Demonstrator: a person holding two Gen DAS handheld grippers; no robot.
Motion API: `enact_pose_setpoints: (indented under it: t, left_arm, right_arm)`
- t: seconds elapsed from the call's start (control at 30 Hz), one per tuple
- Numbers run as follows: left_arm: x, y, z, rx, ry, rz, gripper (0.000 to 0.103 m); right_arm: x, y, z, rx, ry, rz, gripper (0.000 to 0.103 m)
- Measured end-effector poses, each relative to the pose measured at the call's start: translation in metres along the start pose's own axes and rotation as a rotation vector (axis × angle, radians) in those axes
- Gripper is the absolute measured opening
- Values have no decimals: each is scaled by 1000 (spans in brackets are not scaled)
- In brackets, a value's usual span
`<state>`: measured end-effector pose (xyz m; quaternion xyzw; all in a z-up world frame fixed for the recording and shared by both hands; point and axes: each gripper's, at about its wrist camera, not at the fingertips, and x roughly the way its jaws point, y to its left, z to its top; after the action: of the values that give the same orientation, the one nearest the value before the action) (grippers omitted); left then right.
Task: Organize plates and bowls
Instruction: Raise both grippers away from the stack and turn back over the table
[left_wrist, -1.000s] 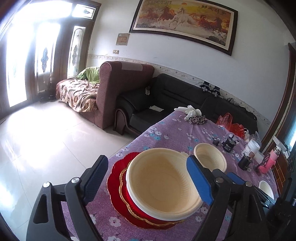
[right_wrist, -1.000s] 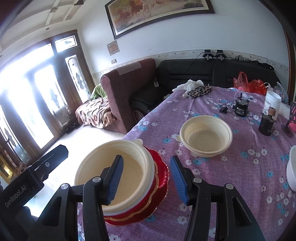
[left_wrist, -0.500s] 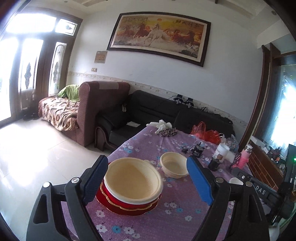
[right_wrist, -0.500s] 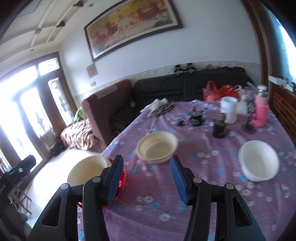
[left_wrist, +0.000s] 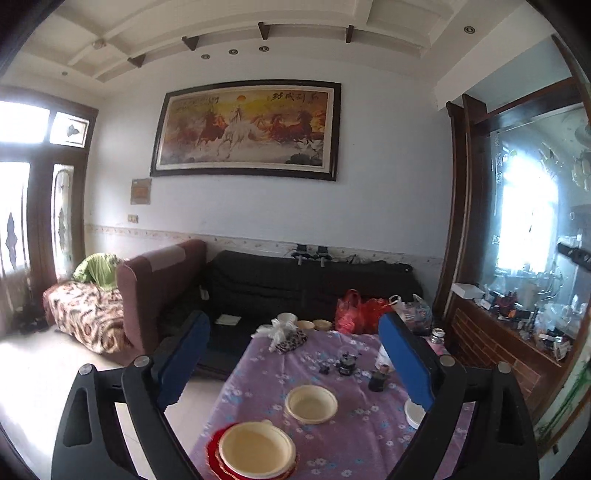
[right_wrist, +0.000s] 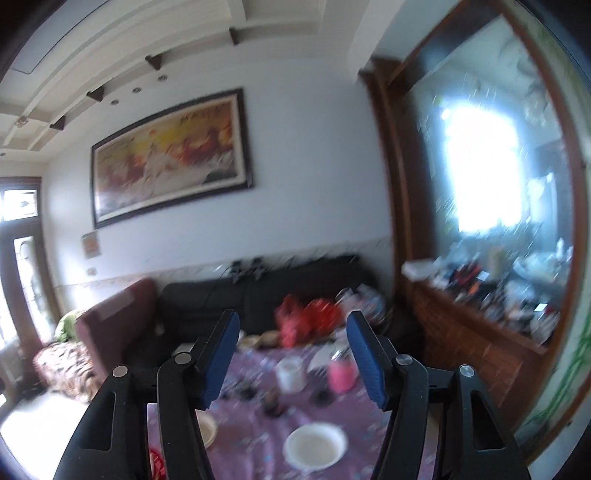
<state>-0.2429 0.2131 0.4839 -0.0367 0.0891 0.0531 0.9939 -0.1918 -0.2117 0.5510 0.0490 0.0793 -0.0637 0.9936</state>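
A large cream bowl (left_wrist: 255, 448) sits on stacked red plates (left_wrist: 213, 455) at the near end of the purple flowered table (left_wrist: 354, 439). A smaller cream bowl (left_wrist: 311, 403) stands just beyond it. A white bowl (right_wrist: 316, 445) lies further right, partly hidden by a finger in the left wrist view (left_wrist: 413, 412). My left gripper (left_wrist: 293, 360) is open and empty, high above the table. My right gripper (right_wrist: 291, 356) is open and empty, also raised well clear of the bowls; its view is blurred.
A dark jar (left_wrist: 377, 380), a white cup (right_wrist: 290, 374), a pink bottle (right_wrist: 341, 374) and red bags (left_wrist: 360, 314) crowd the far half of the table. A black sofa (left_wrist: 295, 284) and a brown armchair (left_wrist: 159, 288) stand beyond. A brick counter (left_wrist: 495, 347) runs along the right.
Both grippers have risen and pulled back from the stacked bowl and plates, which now look small and low in view. Both stayed open and empty.
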Motion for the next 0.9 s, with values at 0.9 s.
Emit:
enact_pose_setpoints:
  t: [0.9]
  left_arm:
    - [260,-117,-166,-41,492,-316,99]
  right_arm:
    - [193,-70,-148,-74,410,-130,87]
